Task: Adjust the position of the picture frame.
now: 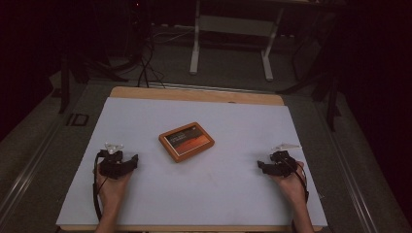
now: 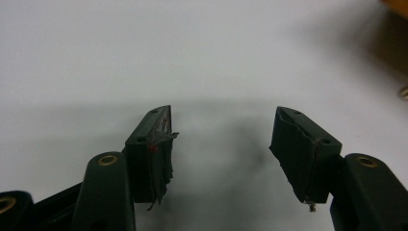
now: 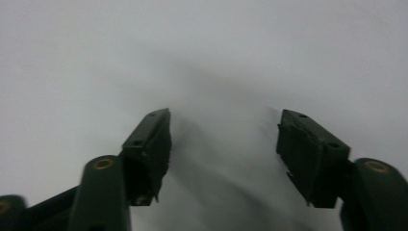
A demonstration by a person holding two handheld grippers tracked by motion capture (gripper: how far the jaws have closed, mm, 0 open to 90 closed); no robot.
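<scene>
While both tools rest low on the white surface, the orange-framed box lies flat at centre. The left tool sits at the box's 8 o'clock, jaws spread, gripping nothing. The right tool sits at 4 o'clock, jaws likewise spread and unloaded.

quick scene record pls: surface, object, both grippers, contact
surface: white sheet over a wooden table
object: orange-framed flat box, mid-sheet, turned at an angle
left gripper: open, nothing between its fingers, left of the box
right gripper: open, nothing between its fingers, right of the box
contact: none, both apart from the box
</scene>
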